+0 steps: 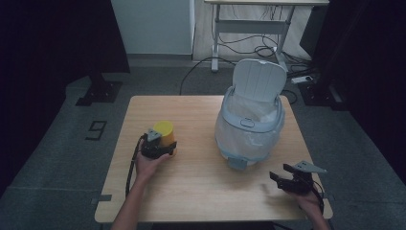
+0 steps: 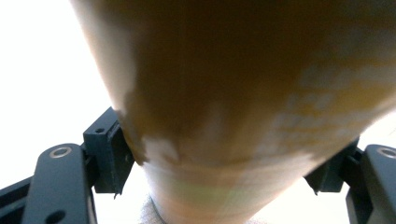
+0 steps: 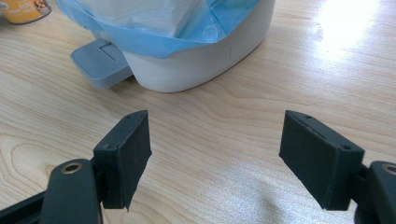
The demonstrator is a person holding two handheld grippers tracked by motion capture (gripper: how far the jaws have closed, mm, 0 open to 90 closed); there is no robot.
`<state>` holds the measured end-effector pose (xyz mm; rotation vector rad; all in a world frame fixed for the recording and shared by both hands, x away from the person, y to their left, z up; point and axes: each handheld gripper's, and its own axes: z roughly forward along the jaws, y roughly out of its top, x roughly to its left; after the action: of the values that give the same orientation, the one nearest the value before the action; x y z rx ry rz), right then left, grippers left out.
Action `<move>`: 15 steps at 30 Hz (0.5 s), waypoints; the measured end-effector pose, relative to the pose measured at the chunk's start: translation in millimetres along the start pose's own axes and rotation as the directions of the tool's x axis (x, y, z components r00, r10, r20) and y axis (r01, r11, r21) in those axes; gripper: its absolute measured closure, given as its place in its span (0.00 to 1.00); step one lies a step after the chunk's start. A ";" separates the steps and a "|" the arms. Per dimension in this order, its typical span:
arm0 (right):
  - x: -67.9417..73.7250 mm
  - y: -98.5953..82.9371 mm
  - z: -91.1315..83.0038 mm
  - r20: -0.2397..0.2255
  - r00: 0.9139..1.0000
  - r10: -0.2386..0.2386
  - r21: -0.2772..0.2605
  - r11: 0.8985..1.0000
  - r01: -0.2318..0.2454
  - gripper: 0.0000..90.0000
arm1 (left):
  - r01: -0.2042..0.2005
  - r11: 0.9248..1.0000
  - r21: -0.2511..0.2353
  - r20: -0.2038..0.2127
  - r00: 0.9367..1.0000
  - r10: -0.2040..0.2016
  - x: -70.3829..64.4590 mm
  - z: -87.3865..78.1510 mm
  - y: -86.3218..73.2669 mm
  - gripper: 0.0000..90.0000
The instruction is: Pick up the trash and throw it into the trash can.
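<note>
The left hand-held gripper (image 1: pixel 160 143) is closed around a yellow canister (image 1: pixel 163 132), which stands on the left part of the wooden counter (image 1: pixel 201 182); in the left gripper view the canister (image 2: pixel 243 93) lies between the two black jaws, pressed against the left pad, so the grasp looks made. Whether the canister has left the counter yet cannot be told. A white pedal bin (image 1: pixel 249 124) lined with a pale blue bag (image 3: pixel 154 39) stands to the right of the middle, well apart from the canister, its lid (image 1: pixel 259 79) tilted up and back so the mouth is open. The right hand-held gripper (image 1: pixel 282 178) hovers near the counter's front right corner with its jaws spread wide and nothing between them; from its own view the bin's grey foot pedal (image 3: pixel 100 63) lies ahead of it. Judged from this, the work appears to be dropping the canister into the bin: grasping is done and the bin already stands open, while lifting, carrying across and releasing remain.
</note>
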<state>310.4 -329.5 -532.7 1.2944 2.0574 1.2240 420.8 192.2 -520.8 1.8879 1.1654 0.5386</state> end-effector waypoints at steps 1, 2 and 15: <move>0.0 0.0 -0.1 0.000 1.000 0.000 -0.001 1.000 0.000 0.27 | 0.000 1.000 0.000 0.001 1.000 0.000 0.1 -0.7 -0.4 0.26; -0.1 0.0 -0.3 0.001 1.000 0.000 -0.001 1.000 0.000 0.27 | -0.001 1.000 0.001 0.003 1.000 0.001 0.2 -1.3 -0.6 0.26; -1.7 -0.8 -1.1 0.006 1.000 0.006 0.002 1.000 -0.006 0.27 | -0.037 0.998 -0.045 0.036 0.999 0.038 -3.1 -27.0 6.3 0.26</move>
<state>310.0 -331.6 -532.9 1.3039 2.0527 1.2196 403.5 199.6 -500.2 1.8770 1.0871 0.5435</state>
